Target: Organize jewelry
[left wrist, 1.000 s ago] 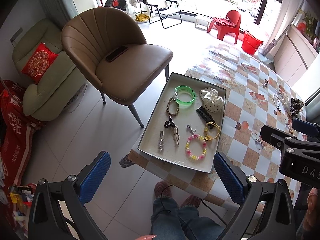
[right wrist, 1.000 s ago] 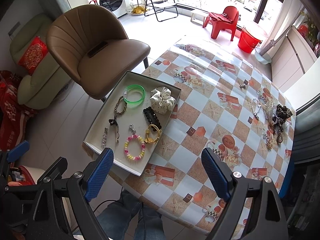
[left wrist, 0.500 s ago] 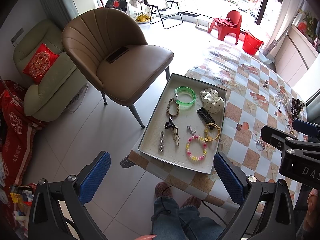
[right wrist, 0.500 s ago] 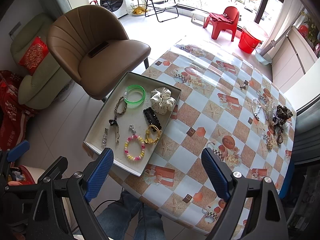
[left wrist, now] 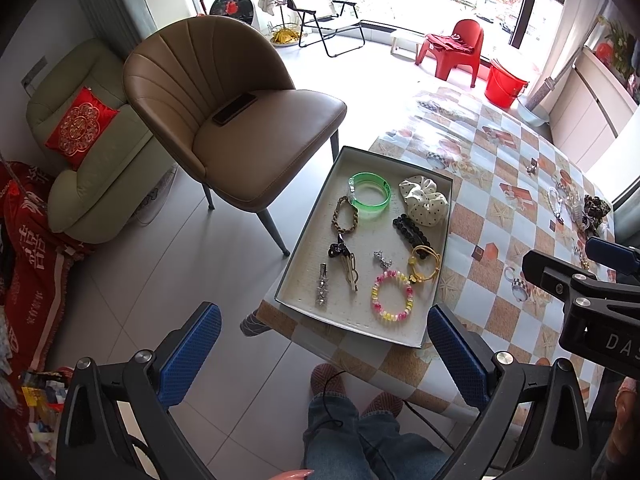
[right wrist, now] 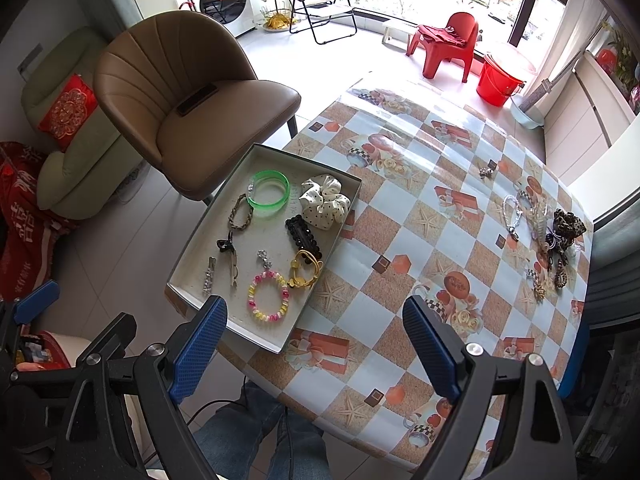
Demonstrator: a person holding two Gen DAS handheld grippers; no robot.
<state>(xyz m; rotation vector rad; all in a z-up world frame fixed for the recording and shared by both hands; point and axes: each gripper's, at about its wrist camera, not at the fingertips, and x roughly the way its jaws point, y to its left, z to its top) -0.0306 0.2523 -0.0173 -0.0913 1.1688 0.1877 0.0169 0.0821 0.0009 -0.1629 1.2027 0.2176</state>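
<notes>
A shallow grey tray (left wrist: 308, 240) (right wrist: 196, 240) sits at the table's left edge. It holds a green bangle (left wrist: 369, 195) (right wrist: 269, 193), a spotted white scrunchie (left wrist: 424, 199) (right wrist: 325, 202), a pink and yellow bead bracelet (left wrist: 392, 295) (right wrist: 269, 296), a yellow hair tie (left wrist: 425, 264) (right wrist: 305, 269), a black clip (left wrist: 408, 230) and other clips. A loose pile of jewelry (right wrist: 548, 236) (left wrist: 576, 208) lies at the table's far right. My left gripper (left wrist: 324, 344) hangs open above the tray's near edge and the floor. My right gripper (right wrist: 316, 332) is open over the table, holding nothing.
A brown chair (left wrist: 240, 120) with a phone on its seat stands left of the table. Beyond it are a pale armchair (left wrist: 84, 144) with a red cushion, a red plastic chair (right wrist: 444, 44) and a red bucket (right wrist: 498, 82). A person's legs in jeans (left wrist: 360, 432) are below the table edge.
</notes>
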